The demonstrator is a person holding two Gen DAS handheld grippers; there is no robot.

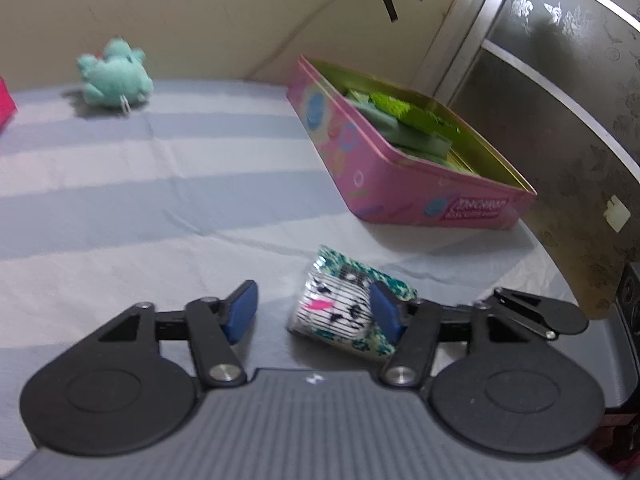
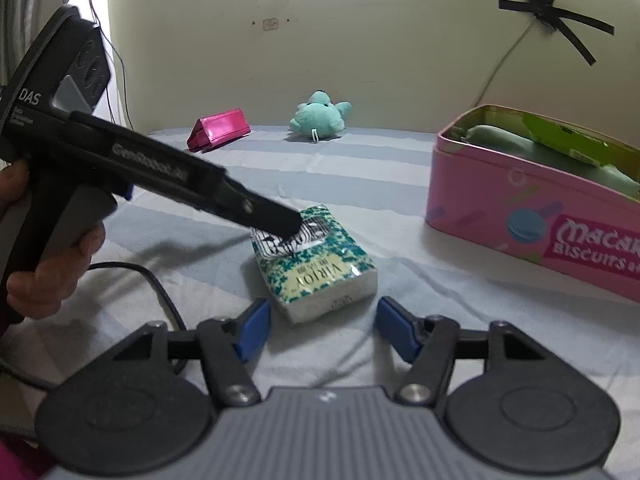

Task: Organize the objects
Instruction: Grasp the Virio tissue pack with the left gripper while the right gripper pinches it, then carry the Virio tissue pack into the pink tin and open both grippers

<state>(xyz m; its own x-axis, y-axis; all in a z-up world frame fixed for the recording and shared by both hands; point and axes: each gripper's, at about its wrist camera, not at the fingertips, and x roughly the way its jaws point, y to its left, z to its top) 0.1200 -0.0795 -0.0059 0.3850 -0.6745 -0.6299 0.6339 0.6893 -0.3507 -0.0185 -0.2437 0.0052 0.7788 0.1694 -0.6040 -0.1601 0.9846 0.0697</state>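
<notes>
We start with the striped tabletop, which fills the middle of both views, and the pink biscuit tin in the right half of each frame, open and already holding green items. Far smaller are the teal plush at upper centre of the right wrist view and the magenta pouch just left of it, both well apart from the action.

The tissue pack is what the coming move turns on. In the left wrist view it lies at lower centre, off toward the right-hand finger of the left tool, whose blue pads stand spread; the right-hand pad sits just beside or touching the pack's end (we cannot tell which), while the other pad stands well clear. So the left tool is the nearer one, and we judge it is about to close on the pack.

The right wrist view shows what the left cannot: the pack's long axis runs from the centre of the frame down toward the lower right, and the left tool reaches its far, upper end. The right tool is spread wide too, empty, hovering near the pack's closer end.
</notes>
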